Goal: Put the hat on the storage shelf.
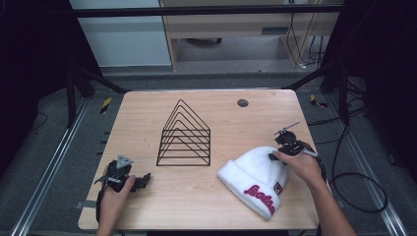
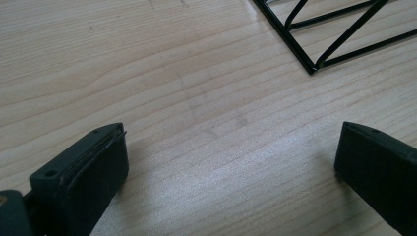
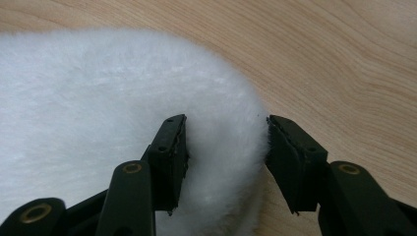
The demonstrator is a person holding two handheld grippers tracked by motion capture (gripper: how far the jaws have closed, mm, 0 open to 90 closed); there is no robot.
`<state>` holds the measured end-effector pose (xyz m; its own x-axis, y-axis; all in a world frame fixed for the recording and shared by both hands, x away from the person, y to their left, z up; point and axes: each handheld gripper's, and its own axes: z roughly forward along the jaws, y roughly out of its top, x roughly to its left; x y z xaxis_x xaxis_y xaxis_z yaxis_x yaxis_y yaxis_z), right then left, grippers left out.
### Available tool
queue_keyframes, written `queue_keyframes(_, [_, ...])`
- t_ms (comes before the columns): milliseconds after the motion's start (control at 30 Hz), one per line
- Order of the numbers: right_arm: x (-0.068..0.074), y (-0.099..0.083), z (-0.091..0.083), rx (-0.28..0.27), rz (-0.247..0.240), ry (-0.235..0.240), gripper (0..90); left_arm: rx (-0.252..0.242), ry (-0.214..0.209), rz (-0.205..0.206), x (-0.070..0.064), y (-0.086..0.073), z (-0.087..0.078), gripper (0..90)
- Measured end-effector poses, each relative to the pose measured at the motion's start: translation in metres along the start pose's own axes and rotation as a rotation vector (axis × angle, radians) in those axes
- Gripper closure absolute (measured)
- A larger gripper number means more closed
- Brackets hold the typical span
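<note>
Right tongs (image 3: 226, 147) spread astride crown edge of white fleece beanie (image 1: 255, 173), not yet pinching; beanie lying flat on bench (image 1: 162, 206), right of black wire rack (image 1: 184, 135). Left tongs (image 2: 231, 167) spread wide, empty, low over bare bench just short of rack corner. Risks judged: shallow bite on loose pile, fabric slipping free on lift; brim dragging; snagging on rack wires if carried low.

A black wire rack (image 1: 184, 135) of triangular frames stood upright near the middle of the light wooden desk (image 1: 147, 113). A small dark round disc (image 1: 242, 103) lay on the desk near its far edge, well apart from the rack. Black cables (image 1: 361, 189) lay on the grey floor (image 1: 49, 147) beside the desk.
</note>
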<state>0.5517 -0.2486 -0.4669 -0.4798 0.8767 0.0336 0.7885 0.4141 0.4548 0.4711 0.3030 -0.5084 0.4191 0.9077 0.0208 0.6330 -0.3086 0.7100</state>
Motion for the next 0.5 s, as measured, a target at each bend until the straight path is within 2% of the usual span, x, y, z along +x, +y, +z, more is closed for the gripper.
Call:
queue_keyframes(367, [0.0015,-0.0014,0.0029,0.011,0.006,0.011,56.0,-0.001,0.0,-0.001,-0.0001,0.0,0.0,0.0])
queue_keyframes(500, [0.0022,-0.0013,0.0038,0.016,-0.001,0.015,60.8,-0.002,0.001,-0.001,-0.0001,0.0,0.0001,0.0])
